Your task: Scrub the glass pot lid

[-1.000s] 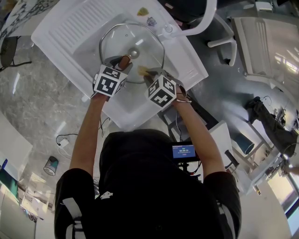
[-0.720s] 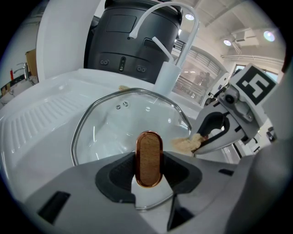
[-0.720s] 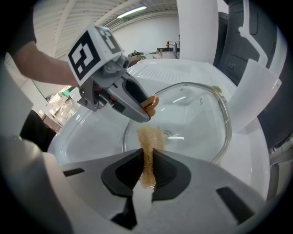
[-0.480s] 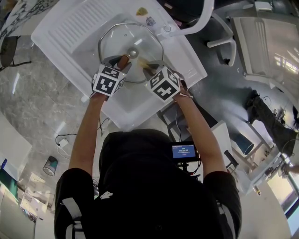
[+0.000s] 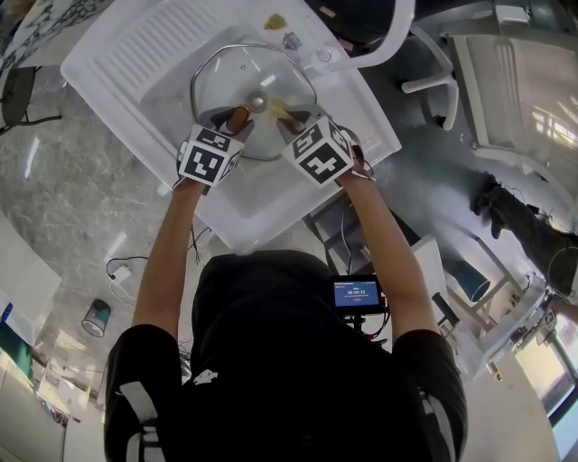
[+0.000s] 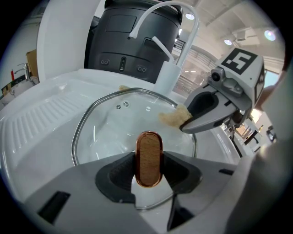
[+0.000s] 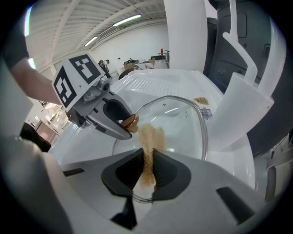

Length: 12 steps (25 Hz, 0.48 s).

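The left tongs (image 6: 149, 172) are clamped on the upright wooden handle (image 6: 148, 153) of a glass lid (image 5: 226, 79), while the right tongs (image 7: 147, 171) pinch a tan sponge (image 7: 151, 138) whose frayed end sticks out past the tips. The two pairs of tongs sit close side by side at the lid's near edge. The sponge hangs over the glass just to the right of the handle, though it is not clear whether it presses on the surface. The metal-rimmed lid fills the basin of a white sink (image 5: 271, 209). The sink's ribbed drainboard (image 5: 135, 45) stretches toward the far left corner, and a white tap (image 5: 397, 38) curves over the far right edge. Two small scraps (image 5: 275, 22), one yellow and one bluish, lie on the sink's far edge near the base of the tap.
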Available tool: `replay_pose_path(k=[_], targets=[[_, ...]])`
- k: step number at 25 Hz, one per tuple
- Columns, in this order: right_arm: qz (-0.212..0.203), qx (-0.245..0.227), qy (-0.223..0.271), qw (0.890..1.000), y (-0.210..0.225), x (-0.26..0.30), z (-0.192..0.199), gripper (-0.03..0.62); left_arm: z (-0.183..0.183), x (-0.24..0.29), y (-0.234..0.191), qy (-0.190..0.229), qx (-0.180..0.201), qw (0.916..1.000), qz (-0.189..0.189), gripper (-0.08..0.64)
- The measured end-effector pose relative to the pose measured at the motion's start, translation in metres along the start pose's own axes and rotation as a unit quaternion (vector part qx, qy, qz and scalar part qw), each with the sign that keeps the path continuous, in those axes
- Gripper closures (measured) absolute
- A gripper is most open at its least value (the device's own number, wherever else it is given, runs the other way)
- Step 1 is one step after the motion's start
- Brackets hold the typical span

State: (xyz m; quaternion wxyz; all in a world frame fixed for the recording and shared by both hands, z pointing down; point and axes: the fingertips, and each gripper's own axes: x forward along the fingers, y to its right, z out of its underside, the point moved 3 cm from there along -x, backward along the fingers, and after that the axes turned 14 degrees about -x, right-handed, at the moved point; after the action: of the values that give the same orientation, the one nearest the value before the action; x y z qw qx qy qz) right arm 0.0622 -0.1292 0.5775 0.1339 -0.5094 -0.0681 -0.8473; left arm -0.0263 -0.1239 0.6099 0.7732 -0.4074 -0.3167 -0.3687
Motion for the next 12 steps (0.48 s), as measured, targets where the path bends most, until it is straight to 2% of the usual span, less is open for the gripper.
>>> replay_pose_path(k=[12], targets=[[0.01, -0.006, 0.011, 1.0, 0.018, -0.001, -0.013, 0.561, 0.0, 0.0, 0.0, 0.002, -0.002, 1.0, -0.001, 0.391]])
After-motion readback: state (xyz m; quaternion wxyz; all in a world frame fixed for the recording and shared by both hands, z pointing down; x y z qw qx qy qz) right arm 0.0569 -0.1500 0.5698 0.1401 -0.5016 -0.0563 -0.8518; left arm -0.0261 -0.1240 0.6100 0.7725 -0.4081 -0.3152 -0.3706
